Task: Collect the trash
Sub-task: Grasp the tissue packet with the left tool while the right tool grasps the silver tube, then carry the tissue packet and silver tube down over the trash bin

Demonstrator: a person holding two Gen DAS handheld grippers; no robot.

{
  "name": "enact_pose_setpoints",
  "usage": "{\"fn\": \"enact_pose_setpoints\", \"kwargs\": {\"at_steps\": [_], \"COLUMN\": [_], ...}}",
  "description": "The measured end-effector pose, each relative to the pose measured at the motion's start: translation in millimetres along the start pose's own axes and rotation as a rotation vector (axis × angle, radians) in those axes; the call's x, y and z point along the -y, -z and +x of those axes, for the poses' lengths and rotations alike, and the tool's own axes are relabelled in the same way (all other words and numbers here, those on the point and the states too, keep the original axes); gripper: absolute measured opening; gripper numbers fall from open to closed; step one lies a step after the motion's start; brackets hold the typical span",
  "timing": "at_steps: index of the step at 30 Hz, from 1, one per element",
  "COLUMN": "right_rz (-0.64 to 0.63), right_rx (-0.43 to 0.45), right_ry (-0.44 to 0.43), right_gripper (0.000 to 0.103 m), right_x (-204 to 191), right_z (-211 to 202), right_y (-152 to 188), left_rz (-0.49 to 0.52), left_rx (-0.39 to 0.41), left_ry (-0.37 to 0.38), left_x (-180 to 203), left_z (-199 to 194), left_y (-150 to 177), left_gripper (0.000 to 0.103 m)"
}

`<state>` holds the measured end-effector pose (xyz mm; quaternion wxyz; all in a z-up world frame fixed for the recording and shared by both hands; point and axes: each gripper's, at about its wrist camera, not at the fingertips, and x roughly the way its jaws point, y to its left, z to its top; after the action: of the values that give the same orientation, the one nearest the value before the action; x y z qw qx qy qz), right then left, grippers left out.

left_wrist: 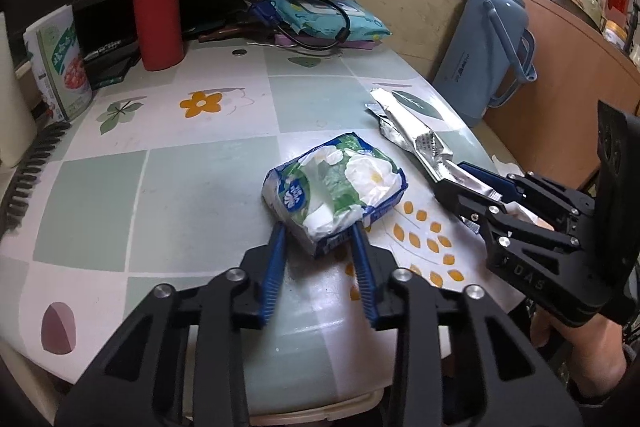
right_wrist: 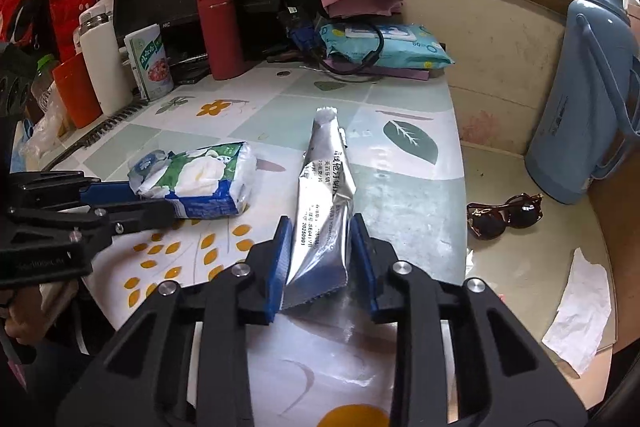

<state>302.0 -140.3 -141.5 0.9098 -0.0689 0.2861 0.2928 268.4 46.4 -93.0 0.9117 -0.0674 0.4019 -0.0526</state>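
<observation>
Two claws, one piece of trash apiece on the flowered table [left_wrist: 168,183].

The tissue pack [left_wrist: 334,189] lay straight ahead of the left gripper [left_wrist: 318,233], whose open jaws flanked its near corner. The foil wrapper [right_wrist: 326,195] ran lengthwise away from the right gripper [right_wrist: 320,231], jaws flanking its near end (contact unclear). Only the right view showed the sunglasses [right_wrist: 505,214] and crumpled paper [right_wrist: 580,311] lower down.

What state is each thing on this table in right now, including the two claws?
Left gripper: open, fingers either side of the tissue pack.
Green-and-white tissue pack: lying flat, crumpled.
Right gripper: open around the wrapper.
Silver foil wrapper: torn, flattened, lying on the table.
Red flask: upright, lid closed.
Blue thermos: upright.
</observation>
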Motion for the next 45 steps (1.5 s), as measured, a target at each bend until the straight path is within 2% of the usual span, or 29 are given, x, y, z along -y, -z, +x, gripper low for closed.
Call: {"fn": "enact_pose_setpoints", "kwargs": {"at_steps": [3,5,7,18,21,23,24,25,28,30,31,33,34,40,45], "right_rz": [0.025,0.038,0.045,0.063,0.059,0.056,0.053,0.052,0.052,0.059,0.060,0.062,0.060,0.069,0.072], "right_rx": [0.011,0.019,0.028,0.055,0.053,0.051,0.051,0.050,0.051,0.051,0.051,0.053,0.053,0.059,0.068], "right_ry": [-0.013,-0.020,-0.032,-0.039,-0.039,-0.042,-0.042,-0.042,-0.040,-0.042,-0.042,-0.043,-0.042,-0.038,-0.038], "right_gripper": [0.029,0.029,0.028,0.028,0.028,0.028,0.028,0.028,0.028,0.028,0.028,0.029,0.029,0.029,0.029], "right_x": [2.6,3.7,3.8,4.7,4.2,3.3,3.0,2.8,2.5,3.1,3.2,3.1,3.0,6.1,5.9], "right_z": [-2.7,-5.0,-8.0,-19.6,-19.3,-18.5,-18.2,-17.8,-16.9,-16.1,-15.6,-15.9,-15.9,-16.3,-19.4], "right_y": [1.9,3.1,4.6,7.8,7.6,7.4,7.3,7.3,7.7,7.9,8.0,8.7,8.9,9.6,9.9], "left_rz": [-0.017,-0.029,-0.048,-0.058,-0.066,-0.070,-0.072,-0.074,-0.061,-0.066,-0.072,-0.067,-0.059,-0.078,-0.057], "left_rx": [0.001,0.004,0.003,0.025,0.015,0.023,0.031,0.046,0.067,0.057,0.049,0.053,0.056,0.089,0.102], "left_ry": [0.017,0.030,0.044,0.052,0.044,0.031,0.028,0.024,0.018,0.024,0.025,0.018,0.006,0.031,0.028], "left_x": [-3.8,-6.5,-10.3,-10.6,-11.4,-11.4,-11.3,-10.9,-6.9,-6.4,-6.9,-6.0,-5.2,-12.7,-11.4], "left_z": [-1.2,-2.2,-2.9,-13.3,-9.9,-8.2,-8.2,-8.8,-7.4,-1.4,2.7,6.3,8.0,6.7,2.5], "left_y": [1.6,2.7,3.6,8.3,6.7,5.0,4.2,3.3,0.0,-2.9,-3.9,-4.6,-4.3,-1.4,1.8], "left_gripper": [0.018,0.015,0.004,0.003,0.009,0.027,0.045,0.055,0.057,0.052,0.036,0.029,0.019,0.009,0.006]}}
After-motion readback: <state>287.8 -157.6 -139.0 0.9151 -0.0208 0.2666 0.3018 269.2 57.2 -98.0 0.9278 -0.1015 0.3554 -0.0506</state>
